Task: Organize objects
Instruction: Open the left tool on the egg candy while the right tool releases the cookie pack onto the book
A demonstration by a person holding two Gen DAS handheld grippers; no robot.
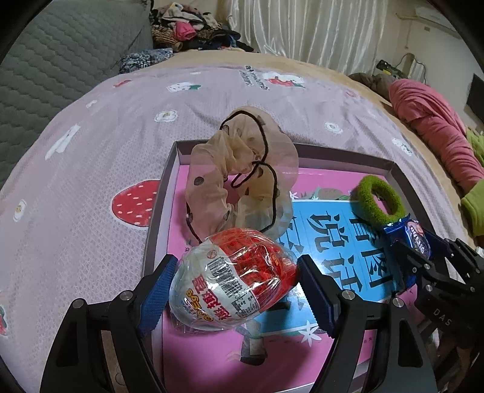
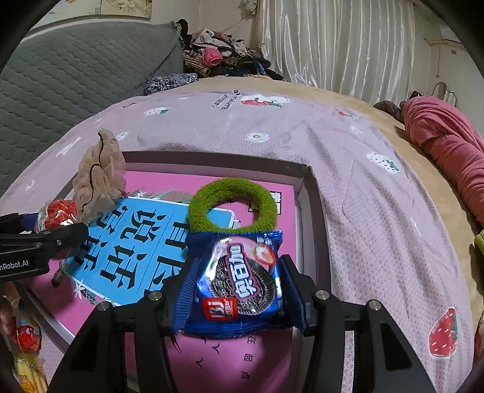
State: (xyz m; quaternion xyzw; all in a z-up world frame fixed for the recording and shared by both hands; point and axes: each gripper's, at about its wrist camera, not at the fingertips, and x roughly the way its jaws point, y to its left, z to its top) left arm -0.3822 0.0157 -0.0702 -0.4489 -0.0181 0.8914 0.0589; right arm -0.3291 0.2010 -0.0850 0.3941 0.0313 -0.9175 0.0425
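Observation:
A shallow grey-walled box [image 1: 169,169] with a pink and blue printed floor lies on the bed. A beige sheer scrunchie [image 1: 242,181] sits in its far left corner, and a green fuzzy hair ring [image 1: 378,199] in its far right part. My left gripper [image 1: 236,266] is shut on a plastic-wrapped red and white egg [image 1: 233,281], low over the box's near left. My right gripper [image 2: 240,263] is shut on a blue cookie packet [image 2: 242,281], just short of the green ring [image 2: 233,205]. The right wrist view shows the scrunchie [image 2: 99,175], the box wall [image 2: 311,217] and the egg [image 2: 60,214].
The box rests on a lilac strawberry-print sheet [image 1: 106,145]. A grey quilted cushion [image 1: 60,60] and a heap of clothes [image 1: 193,27] lie beyond it. A pink blanket [image 1: 435,127] is at the right. Colourful snack packets [image 2: 27,347] sit by the box's near left.

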